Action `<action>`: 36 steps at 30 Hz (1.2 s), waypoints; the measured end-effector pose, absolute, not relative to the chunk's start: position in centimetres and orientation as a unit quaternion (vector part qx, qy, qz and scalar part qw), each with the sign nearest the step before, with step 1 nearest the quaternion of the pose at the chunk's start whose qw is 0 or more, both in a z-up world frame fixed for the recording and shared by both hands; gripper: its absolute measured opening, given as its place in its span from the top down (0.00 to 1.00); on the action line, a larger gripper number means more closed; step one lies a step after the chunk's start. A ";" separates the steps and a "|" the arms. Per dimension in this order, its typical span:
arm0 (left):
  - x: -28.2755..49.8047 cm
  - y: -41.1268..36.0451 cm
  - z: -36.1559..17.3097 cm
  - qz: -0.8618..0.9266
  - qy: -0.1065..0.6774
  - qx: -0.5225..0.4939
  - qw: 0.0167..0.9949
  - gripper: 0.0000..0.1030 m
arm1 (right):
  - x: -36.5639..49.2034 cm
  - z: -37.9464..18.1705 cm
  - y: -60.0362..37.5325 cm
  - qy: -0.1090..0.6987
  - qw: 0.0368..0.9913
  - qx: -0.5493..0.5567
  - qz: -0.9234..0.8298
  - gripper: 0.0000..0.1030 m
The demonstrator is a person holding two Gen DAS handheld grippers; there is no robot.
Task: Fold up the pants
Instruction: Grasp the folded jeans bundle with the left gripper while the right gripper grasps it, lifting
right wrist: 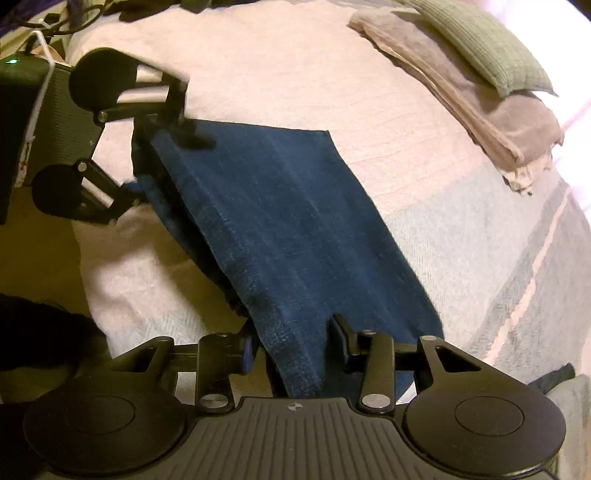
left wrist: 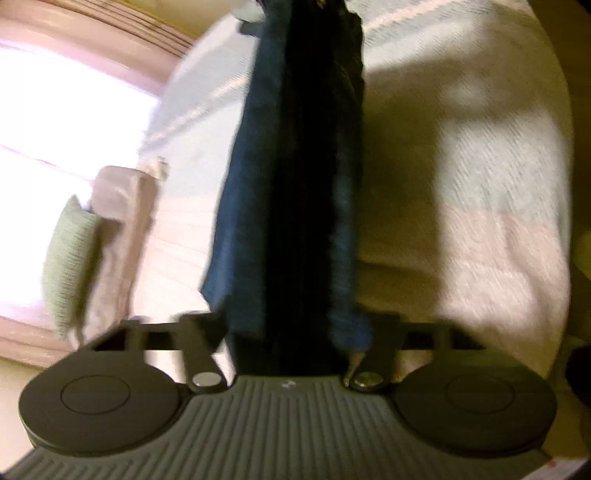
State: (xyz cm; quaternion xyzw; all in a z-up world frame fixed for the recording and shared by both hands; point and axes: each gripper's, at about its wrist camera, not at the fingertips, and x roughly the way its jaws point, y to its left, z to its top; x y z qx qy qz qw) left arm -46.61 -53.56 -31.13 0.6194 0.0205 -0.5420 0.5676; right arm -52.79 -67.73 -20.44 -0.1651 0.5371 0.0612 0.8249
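Note:
Dark blue pants point(right wrist: 288, 221) hang stretched in a folded band between my two grippers above the bed. In the right wrist view my right gripper point(right wrist: 293, 343) at the bottom is shut on the near edge of the cloth. My left gripper point(right wrist: 162, 162), upper left, is clamped on the far edge. In the left wrist view, which is blurred, the pants point(left wrist: 288, 166) run straight away from my left gripper point(left wrist: 295, 332). The thick layered cloth fills the space between its fingers. The far end near the top edge is cut off.
A pale pink and light blue blanket point(right wrist: 277, 66) covers the bed point(left wrist: 480, 184) under the pants. A green pillow point(right wrist: 487, 48) lies on a folded beige cloth point(right wrist: 461, 92) at the head end; both show at the left as pillow point(left wrist: 70, 258) and cloth point(left wrist: 118, 229). Cables lie at the top left corner point(right wrist: 44, 22).

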 end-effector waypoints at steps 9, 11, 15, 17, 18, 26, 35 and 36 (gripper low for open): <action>-41.5 -58.0 -23.8 -0.618 0.153 0.571 0.518 0.75 | -55.9 -20.8 -66.0 0.492 0.842 -0.218 -0.024 0.26; -40.0 -59.4 -22.2 -0.634 0.181 0.554 0.508 0.75 | -57.1 -21.0 -64.5 0.475 0.844 -0.247 -0.035 0.21; -38.3 -61.3 -20.5 -0.652 0.191 0.553 0.481 0.75 | -57.4 -22.6 -63.0 0.453 0.819 -0.346 -0.062 0.17; -37.8 -61.9 -20.2 -0.660 0.199 0.551 0.471 0.75 | -57.0 -23.5 -63.4 0.448 0.813 -0.366 -0.066 0.15; -37.5 -62.1 -20.1 -0.663 0.202 0.549 0.467 0.75 | -56.6 -23.9 -63.6 0.452 0.809 -0.370 -0.064 0.15; -36.8 -61.7 -19.9 -0.677 0.210 0.543 0.451 0.77 | -55.0 -23.1 -65.1 0.508 0.795 -0.330 -0.039 0.66; -35.0 -62.1 -13.9 -0.718 0.219 0.524 0.403 0.79 | -54.7 -12.6 -65.5 0.553 0.794 -0.253 -0.020 0.71; -35.1 -62.4 -13.1 -0.725 0.217 0.524 0.392 0.79 | -54.7 -11.3 -65.9 0.557 0.793 -0.246 -0.021 0.71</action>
